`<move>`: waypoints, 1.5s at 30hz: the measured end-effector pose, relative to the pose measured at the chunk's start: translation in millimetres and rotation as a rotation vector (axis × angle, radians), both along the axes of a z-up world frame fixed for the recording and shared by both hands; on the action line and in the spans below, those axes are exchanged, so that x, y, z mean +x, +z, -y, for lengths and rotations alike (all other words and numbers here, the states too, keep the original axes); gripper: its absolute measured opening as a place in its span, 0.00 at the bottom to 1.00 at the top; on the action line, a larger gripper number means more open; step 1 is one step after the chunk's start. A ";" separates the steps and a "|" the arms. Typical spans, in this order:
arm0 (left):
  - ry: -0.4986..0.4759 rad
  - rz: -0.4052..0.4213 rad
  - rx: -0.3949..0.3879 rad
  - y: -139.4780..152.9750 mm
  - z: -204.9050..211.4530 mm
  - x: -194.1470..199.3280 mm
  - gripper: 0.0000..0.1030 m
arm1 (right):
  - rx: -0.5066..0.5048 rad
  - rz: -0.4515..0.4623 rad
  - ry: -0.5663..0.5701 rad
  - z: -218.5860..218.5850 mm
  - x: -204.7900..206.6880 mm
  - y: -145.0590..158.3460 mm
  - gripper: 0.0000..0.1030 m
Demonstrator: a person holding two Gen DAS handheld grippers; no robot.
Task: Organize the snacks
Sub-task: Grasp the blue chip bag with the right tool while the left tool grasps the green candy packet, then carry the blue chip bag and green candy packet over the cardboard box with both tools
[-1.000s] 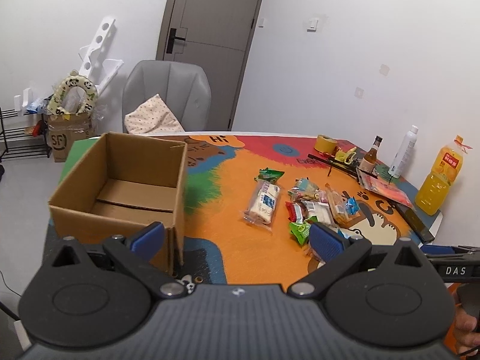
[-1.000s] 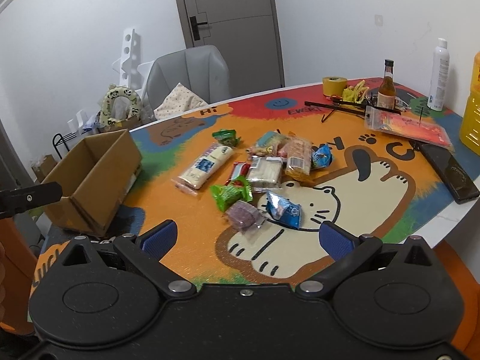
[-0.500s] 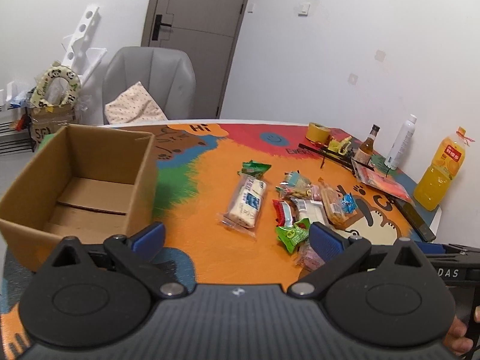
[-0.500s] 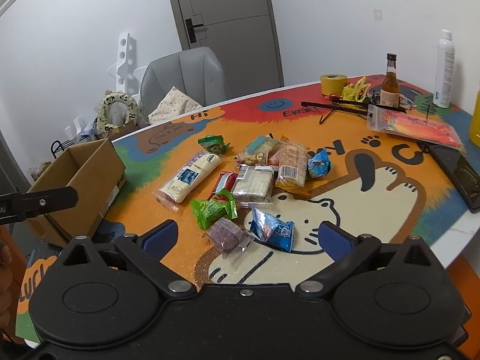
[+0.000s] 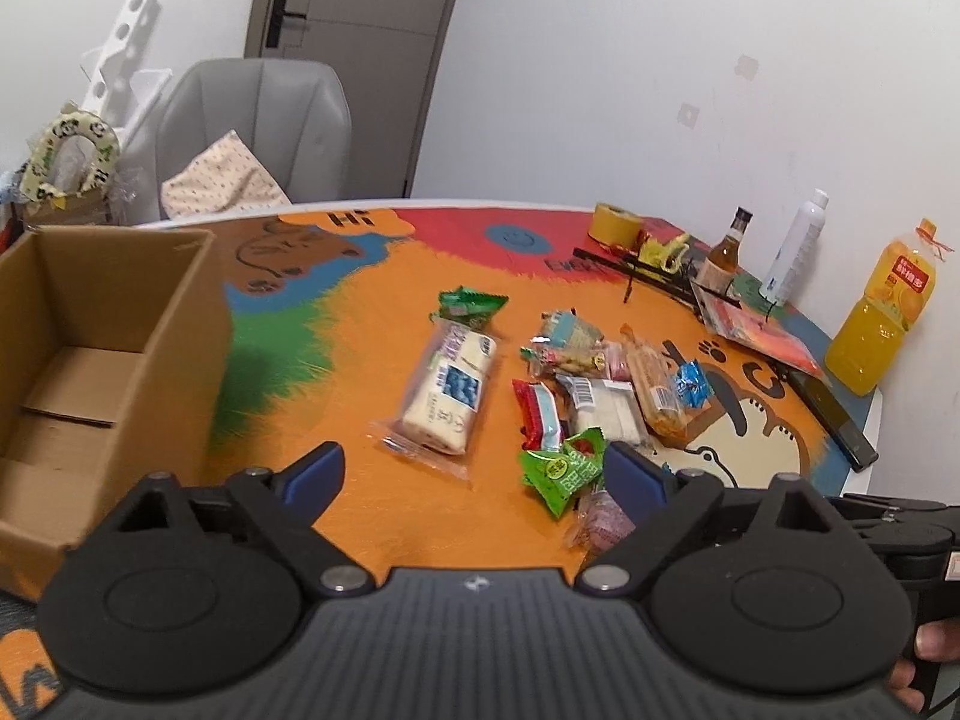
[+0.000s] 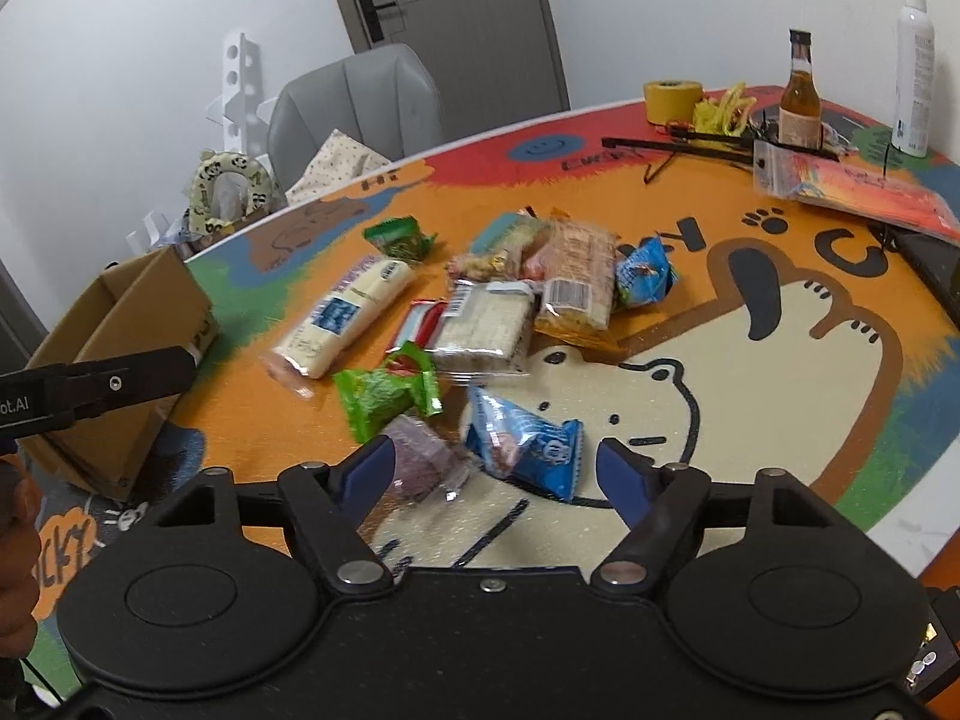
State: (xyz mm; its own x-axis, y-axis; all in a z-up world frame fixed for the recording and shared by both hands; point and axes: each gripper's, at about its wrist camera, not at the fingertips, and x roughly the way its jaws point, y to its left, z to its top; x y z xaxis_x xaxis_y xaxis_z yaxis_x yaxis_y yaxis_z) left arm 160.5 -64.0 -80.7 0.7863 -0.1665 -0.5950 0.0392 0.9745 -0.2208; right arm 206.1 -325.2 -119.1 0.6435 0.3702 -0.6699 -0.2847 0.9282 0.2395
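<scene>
The left gripper (image 5: 474, 471) hangs over the table (image 5: 336, 360), its jaws closing with nothing pressed between them. Ahead lies a long white packet (image 5: 447, 396); a green packet (image 5: 564, 471) sits by the right fingertip. An open cardboard box (image 5: 114, 354) stands at left.

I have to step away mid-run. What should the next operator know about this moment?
Left claw: closing, empty, above the long white packet.
Right claw: closing, nothing pinched yet; purple packet and blue packet lie just ahead.
Snacks: all loose in a pile on the table.
Box: empty, at the table's left edge.
Done: nothing packed.
Left: every snack.
</scene>
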 end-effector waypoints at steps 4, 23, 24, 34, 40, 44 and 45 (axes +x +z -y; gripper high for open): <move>-0.020 -0.021 -0.001 -8.5 5.7 13.8 0.85 | 0.001 -0.023 -0.012 2.8 10.9 -7.1 0.70; -0.076 -0.119 0.016 -46.5 38.8 67.7 0.77 | 0.020 -0.045 -0.026 12.5 38.1 -28.0 0.40; -0.080 -0.121 0.017 -47.7 40.7 69.3 0.77 | 0.026 -0.042 -0.027 14.5 38.6 -28.7 0.39; -0.125 -0.149 0.026 -61.2 59.6 79.0 0.59 | 0.075 -0.041 -0.047 24.2 37.1 -30.7 0.31; -0.114 -0.130 0.010 -63.8 60.8 76.1 0.43 | 0.087 -0.041 -0.056 24.0 30.8 -28.0 0.31; -0.120 -0.112 0.004 -56.9 58.9 68.6 0.38 | 0.087 -0.020 -0.040 18.2 25.9 -20.2 0.30; -0.118 -0.103 0.003 -54.5 57.1 65.9 0.38 | 0.090 -0.017 -0.037 16.2 25.0 -18.4 0.30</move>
State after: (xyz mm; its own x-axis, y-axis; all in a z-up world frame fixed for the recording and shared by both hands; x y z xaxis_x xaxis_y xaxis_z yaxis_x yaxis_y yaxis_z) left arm 226.4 -121.1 -135.2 0.6961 -0.2524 -0.6722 0.1312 0.9651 -0.2265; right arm 231.1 -341.4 -137.5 0.6466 0.4055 -0.6461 -0.2460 0.9126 0.3265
